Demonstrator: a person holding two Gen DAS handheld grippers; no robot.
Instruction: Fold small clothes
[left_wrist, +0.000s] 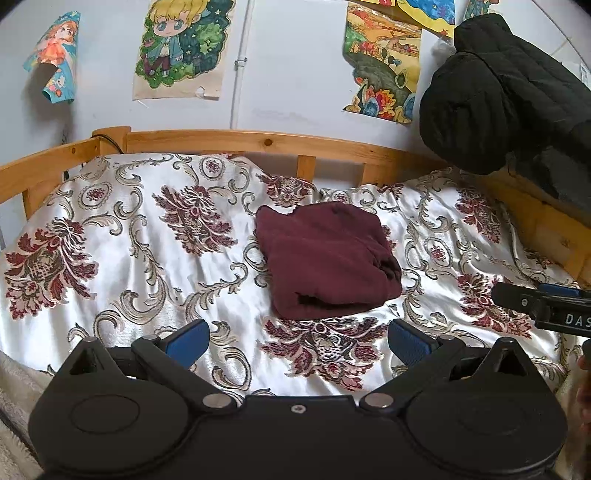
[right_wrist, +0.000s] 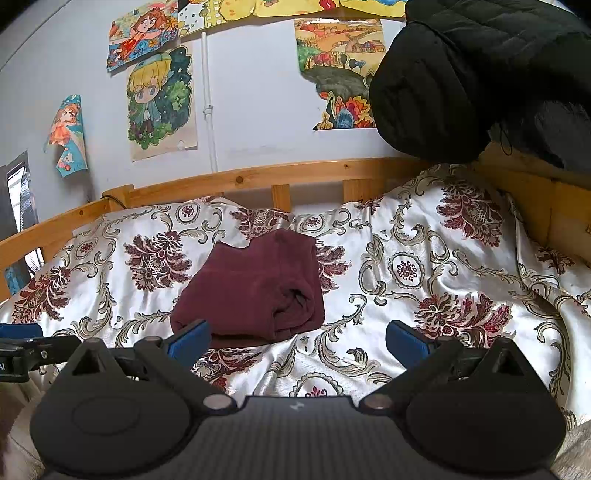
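left wrist: left gripper (left_wrist: 297, 341) spread wide, holding nothing, low over the bedspread (left_wrist: 140, 266) | folded maroon garment (left_wrist: 327, 260) lies just beyond its tips, mid-bed | right gripper (left_wrist: 543, 304) at right edge, gap unclear | right wrist: right gripper (right_wrist: 297, 341) spread wide, empty | garment (right_wrist: 255, 290) ahead-left, near left fingertip (right_wrist: 190, 339) | black jacket (right_wrist: 472, 74) upper right

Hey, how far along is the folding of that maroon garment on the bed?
Done: the maroon garment lies folded into a compact bundle on the floral bedspread. In hand: nothing; the left tongs and right tongs are both open and clear of it. Left: seemingly nothing, no other small clothes show.
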